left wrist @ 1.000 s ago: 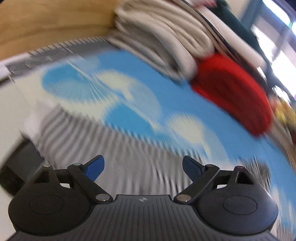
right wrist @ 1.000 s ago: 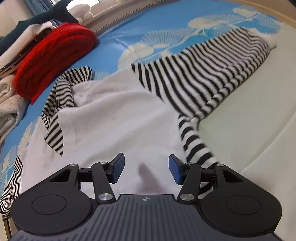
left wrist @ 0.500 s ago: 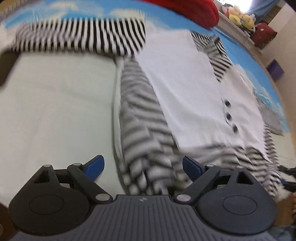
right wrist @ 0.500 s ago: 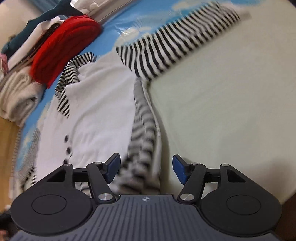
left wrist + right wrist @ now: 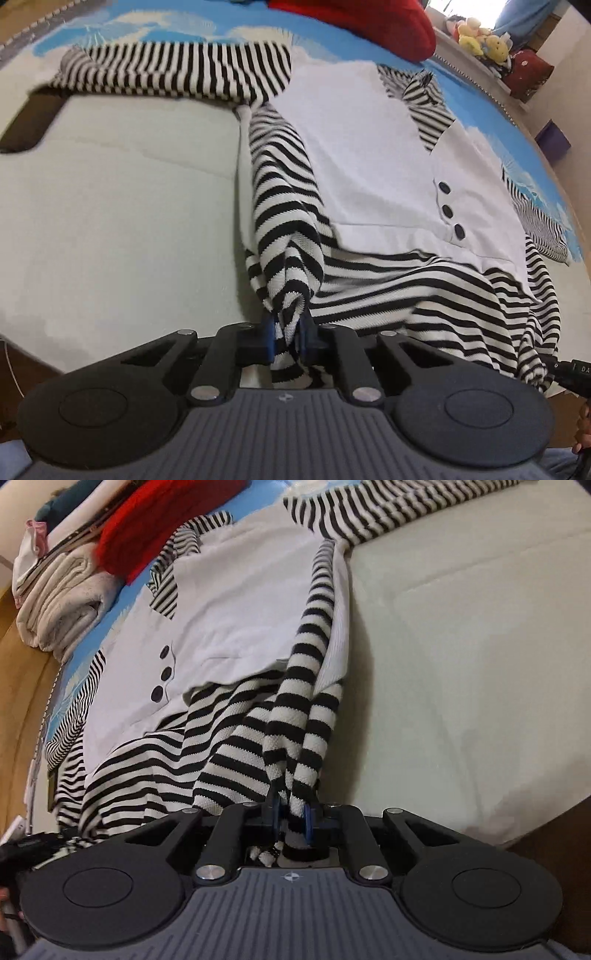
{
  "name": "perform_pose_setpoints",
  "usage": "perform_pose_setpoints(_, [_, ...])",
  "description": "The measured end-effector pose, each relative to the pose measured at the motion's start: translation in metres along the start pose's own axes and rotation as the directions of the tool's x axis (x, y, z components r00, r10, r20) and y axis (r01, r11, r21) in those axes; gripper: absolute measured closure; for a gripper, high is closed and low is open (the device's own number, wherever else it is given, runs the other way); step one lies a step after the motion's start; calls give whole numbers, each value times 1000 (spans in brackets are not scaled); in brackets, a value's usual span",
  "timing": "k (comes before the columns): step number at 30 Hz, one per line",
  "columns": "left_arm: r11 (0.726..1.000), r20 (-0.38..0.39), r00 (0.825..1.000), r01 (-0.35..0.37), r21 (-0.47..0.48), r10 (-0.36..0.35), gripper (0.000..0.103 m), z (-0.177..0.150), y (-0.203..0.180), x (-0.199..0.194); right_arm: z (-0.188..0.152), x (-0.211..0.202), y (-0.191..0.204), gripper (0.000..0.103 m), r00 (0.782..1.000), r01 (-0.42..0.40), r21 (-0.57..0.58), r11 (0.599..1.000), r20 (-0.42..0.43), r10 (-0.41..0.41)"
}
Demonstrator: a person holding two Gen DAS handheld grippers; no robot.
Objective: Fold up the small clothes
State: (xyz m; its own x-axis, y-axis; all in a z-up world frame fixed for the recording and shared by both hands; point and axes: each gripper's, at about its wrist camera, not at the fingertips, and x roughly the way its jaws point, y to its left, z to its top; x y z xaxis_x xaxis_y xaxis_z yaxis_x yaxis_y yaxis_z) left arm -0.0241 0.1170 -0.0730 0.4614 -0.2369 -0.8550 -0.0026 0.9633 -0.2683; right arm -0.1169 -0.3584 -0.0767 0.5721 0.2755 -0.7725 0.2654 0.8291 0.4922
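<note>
Half a second ago both were spread; now the left gripper (image 5: 286,334) and right gripper (image 5: 291,818) each pinch the striped garment's (image 5: 388,184) hem, ready to fold.

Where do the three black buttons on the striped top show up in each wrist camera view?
Left wrist: the three black buttons sit right of centre on the white panel.
Right wrist: the same buttons sit left of centre.
Shared landmark: the red folded garment at the top of both views.
</note>
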Motion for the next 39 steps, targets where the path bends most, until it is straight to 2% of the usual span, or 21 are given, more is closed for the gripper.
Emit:
perform_pose_setpoints(4, [1000,9,1000,14,19,-14,90,-11,5,-21,-9,-20,1,92,998,15,-8,1000,59,-15])
perform_pose_setpoints(12, [998,-17,1000,7,66,-6,88,-35,13,-28,-43,-43,-3,92,998,57,-39,998,43,-55])
perform_pose_setpoints(14, [999,-29,1000,-7,42,8,77,-34,18,-27,-46,-42,-2,88,997,70,-41,997,29,-69])
perform_pose_setpoints(15, [999,-38,999,-23,29,24,57,-31,19,-27,-45,-41,2,84,995,94,-48,994,26,-93])
perform_pose_setpoints(16, [999,-44,998,-35,16,36,35,-28,22,-27,-42,-42,7,72,990,138,-55,989,25,-137])
perform_pose_setpoints(17, [999,-32,998,-48,-4,48,26,-24,24,-31,-35,-43,16,54,985,172,-62,983,29,-171])
perform_pose_setpoints(18, [998,8,999,-50,-26,50,16,-18,27,-37,-29,-49,24,45,982,180,-74,981,64,-176])
perform_pose_setpoints(19, [998,61,997,-42,-47,45,15,-12,31,-44,-24,-59,35,32,978,175,-102,979,130,-161])
perform_pose_setpoints(20, [997,116,993,-29,-74,38,14,-2,35,-51,-19,-69,49,25,965,190,-138,972,206,-159])
perform_pose_setpoints(22, [991,175,984,-12,-133,35,7,21,44,-54,-9,-83,70,23,935,216,-196,956,324,-145])
perform_pose_setpoints(23, [986,195,980,-17,-167,50,4,33,49,-52,-1,-86,79,22,925,205,-214,955,362,-117])
perform_pose_setpoints(25, [960,251,963,-31,-279,103,3,64,64,-42,20,-86,95,21,917,140,-212,967,396,-46])
perform_pose_setpoints(29, [896,311,940,12,-443,141,3,117,93,-10,73,-58,116,20,911,1,-117,993,410,47])
perform_pose_setpoints(32, [840,322,924,2,-543,205,3,148,113,20,110,-26,121,19,883,-101,-42,994,457,109])
perform_pose_setpoints(34, [824,297,926,-26,-567,234,3,167,121,39,126,2,131,19,874,-78,-35,996,479,85])
perform_pose_setpoints(36, [791,274,923,-50,-610,269,3,180,130,54,134,21,132,19,874,-19,-51,999,484,41])
perform_pose_setpoints(38, [757,256,929,-39,-652,269,3,187,148,70,137,35,134,19,887,10,-37,999,462,8])
perform_pose_setpoints(39, [733,237,934,-37,-679,267,3,195,158,79,141,40,133,19,899,-2,-20,1000,438,10])
